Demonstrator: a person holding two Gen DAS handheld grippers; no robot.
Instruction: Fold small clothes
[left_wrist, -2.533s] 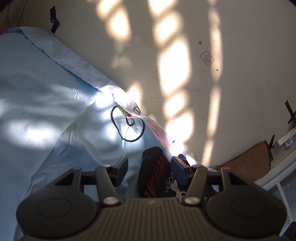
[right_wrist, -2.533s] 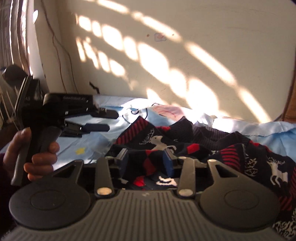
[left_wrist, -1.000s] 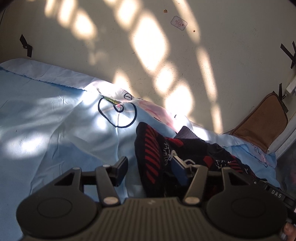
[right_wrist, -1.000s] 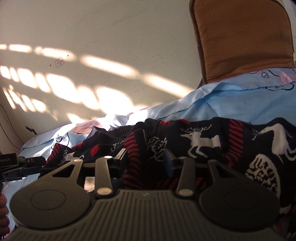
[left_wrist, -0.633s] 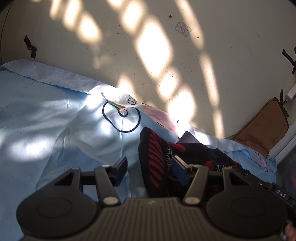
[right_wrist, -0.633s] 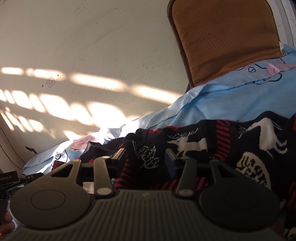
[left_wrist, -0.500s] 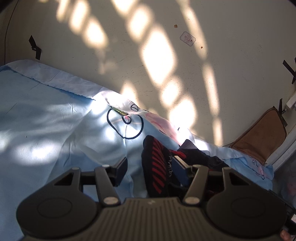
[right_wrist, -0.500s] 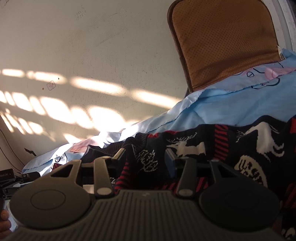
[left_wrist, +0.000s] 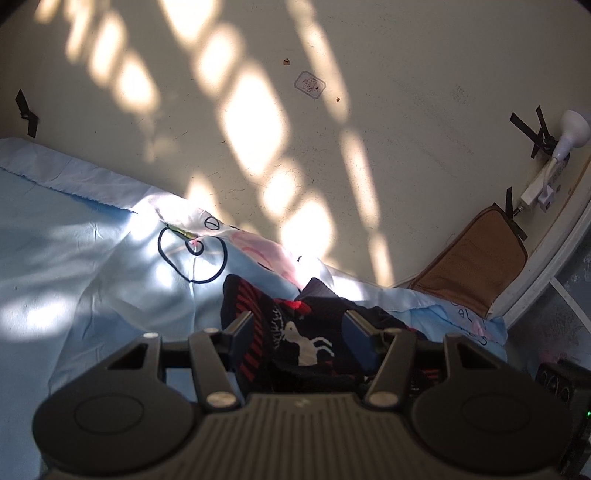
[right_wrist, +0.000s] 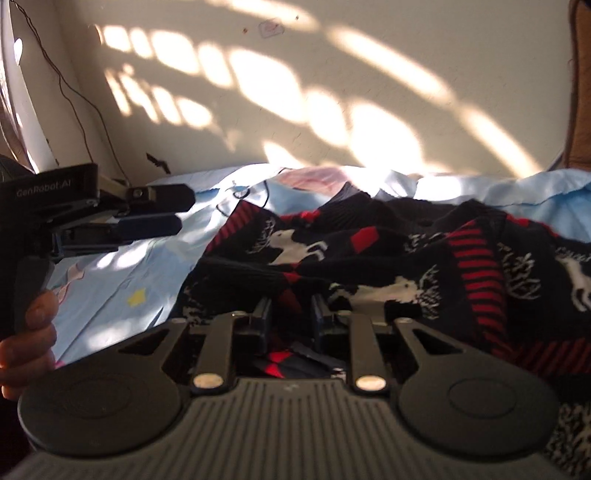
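A dark knitted sweater (right_wrist: 406, 258) with red stripes and white reindeer is shown crumpled on a light blue sheet (left_wrist: 74, 258) against a sunlit wall (left_wrist: 369, 147); the right gripper (right_wrist: 290, 314) is seen with jaws just narrowed, a fold lying between them; the left gripper (left_wrist: 299, 328) is held half open beside the sweater's edge, nothing being gripped.
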